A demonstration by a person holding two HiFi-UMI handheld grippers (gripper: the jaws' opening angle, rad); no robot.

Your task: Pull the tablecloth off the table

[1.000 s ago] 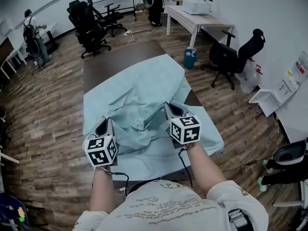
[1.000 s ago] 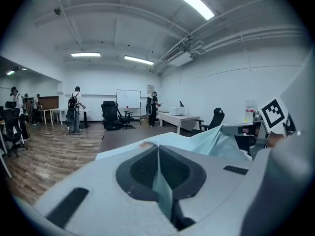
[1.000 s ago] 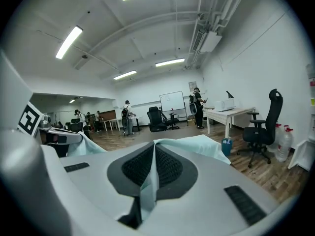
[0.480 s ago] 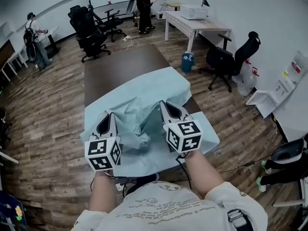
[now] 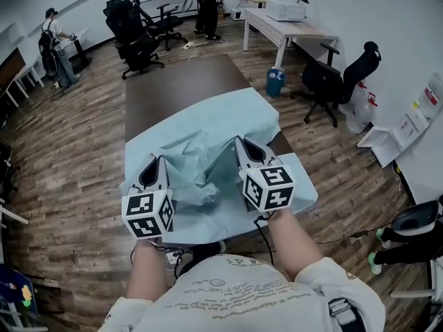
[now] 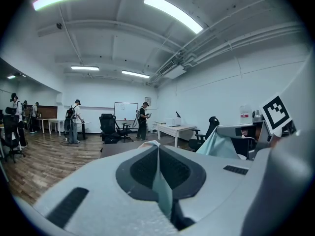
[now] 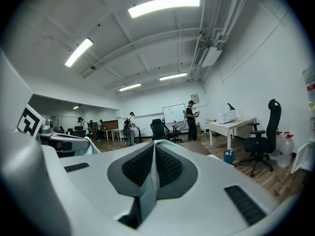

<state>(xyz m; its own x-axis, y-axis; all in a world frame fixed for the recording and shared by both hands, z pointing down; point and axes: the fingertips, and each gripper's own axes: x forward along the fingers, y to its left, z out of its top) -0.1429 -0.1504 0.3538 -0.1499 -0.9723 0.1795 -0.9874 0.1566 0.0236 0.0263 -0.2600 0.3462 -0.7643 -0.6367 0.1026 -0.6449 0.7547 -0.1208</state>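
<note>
A pale teal tablecloth lies rumpled over the near half of a long dark brown table. Its near edge is lifted into a bunched ridge between my two grippers. My left gripper is shut on the tablecloth at the near left, and a thin fold of cloth shows pinched between its pads. My right gripper is shut on the tablecloth at the near right, with a strip of cloth between its pads. Both grippers point up and away from me. The far half of the table is bare.
Black office chairs stand beyond the table's far end. Another black chair and a blue bin are at the right. A white desk carries a printer. People stand at the back of the room. The floor is wood.
Both grippers have drawn back toward me with the cloth. More bare tabletop shows at the far end, and the cloth is bunched tighter between the grippers.
</note>
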